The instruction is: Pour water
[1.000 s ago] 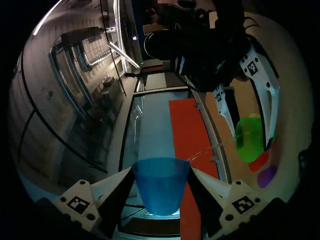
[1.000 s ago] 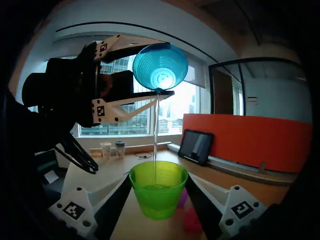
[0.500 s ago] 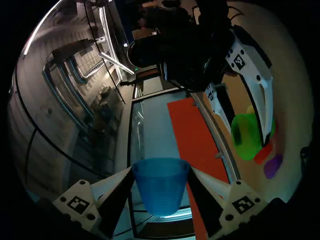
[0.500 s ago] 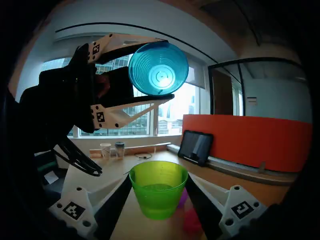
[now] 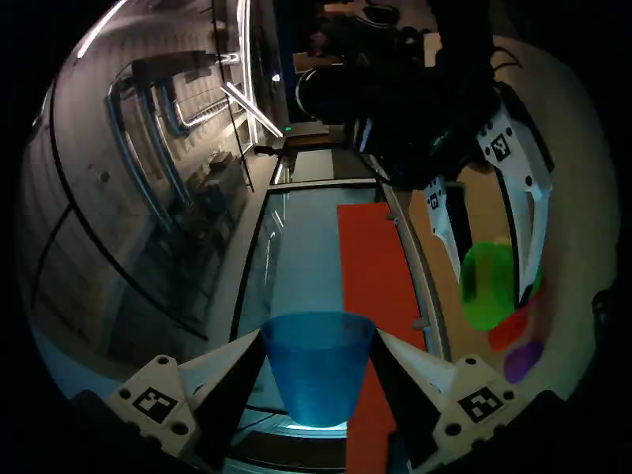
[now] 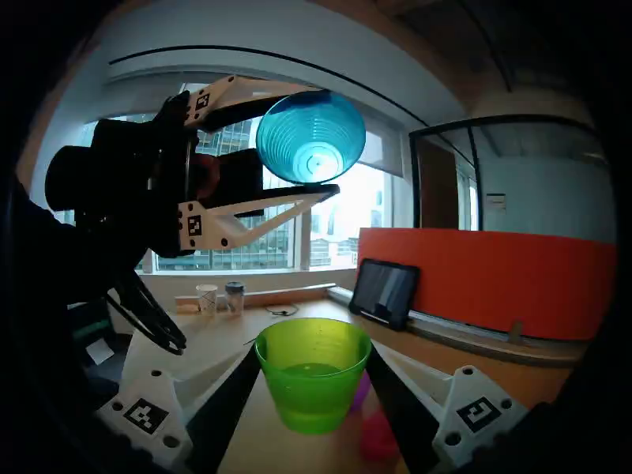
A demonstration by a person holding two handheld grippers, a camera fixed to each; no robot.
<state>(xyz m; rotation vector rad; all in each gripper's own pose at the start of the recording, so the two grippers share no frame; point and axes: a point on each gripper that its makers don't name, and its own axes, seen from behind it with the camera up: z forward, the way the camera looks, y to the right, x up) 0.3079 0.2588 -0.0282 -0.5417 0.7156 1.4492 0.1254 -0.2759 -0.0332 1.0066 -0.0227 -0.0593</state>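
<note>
Clamping the tipped blue cup [image 6: 310, 148], the left gripper [image 5: 317, 344] hangs above the green cup [image 6: 313, 373].

A light wooden desk [image 6: 217, 330] runs under the window. At its far side, by the sill, a white paper cup [image 6: 207, 299] and a small glass jar [image 6: 234, 297] stand just beside each other, and a thin cable [image 6: 278, 311] lies to their right. Farther right a dark tablet [image 6: 385, 292] leans propped up, near the orange partition [image 6: 490, 276] along the desk's right edge. On the near part, a purple piece [image 6: 363, 391] and a pink one [image 6: 379, 436] sit close together, partly hidden.
</note>
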